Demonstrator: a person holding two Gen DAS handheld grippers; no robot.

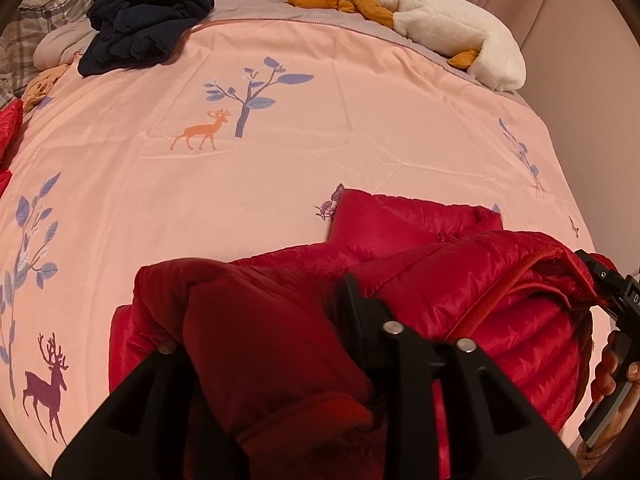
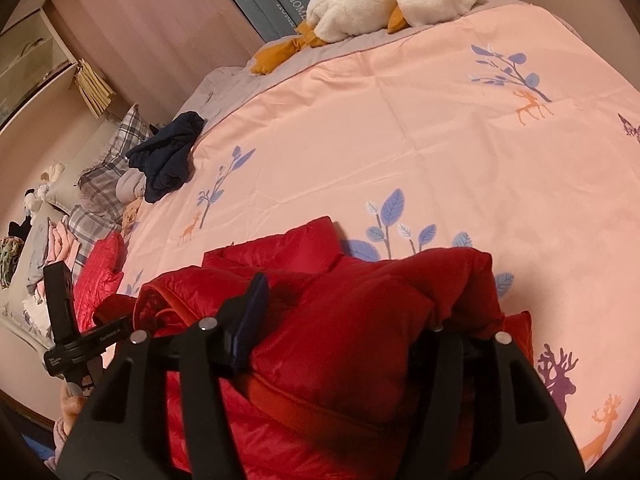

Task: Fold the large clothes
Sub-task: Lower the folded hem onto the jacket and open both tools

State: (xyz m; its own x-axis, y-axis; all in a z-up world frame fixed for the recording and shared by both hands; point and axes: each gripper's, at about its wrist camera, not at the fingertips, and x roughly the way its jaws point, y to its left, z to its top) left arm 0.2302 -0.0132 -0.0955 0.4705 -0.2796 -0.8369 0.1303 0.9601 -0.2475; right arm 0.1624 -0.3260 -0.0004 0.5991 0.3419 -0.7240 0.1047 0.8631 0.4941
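A shiny red quilted puffer jacket [image 1: 460, 280] lies bunched at the near edge of a pale pink bed cover [image 1: 340, 120] printed with blue leafy trees, orange and purple deer. Far left sits a crumpled navy blue garment [image 1: 148, 24] beside a grey-and-white plaid pillow [image 1: 52, 20]. Far right lies a cream plush goose with mustard-yellow feet [image 1: 452, 28].

We see the left gripper [image 1: 256, 320] as matte black plastic with angular fingers and silver screws. The right gripper [image 2: 348, 312] matches, with a dark blue pad [image 2: 252, 312].

Bed [image 1: 360, 128]: red jacket [image 1: 460, 280], navy garment [image 1: 148, 20], plush [image 1: 460, 28].
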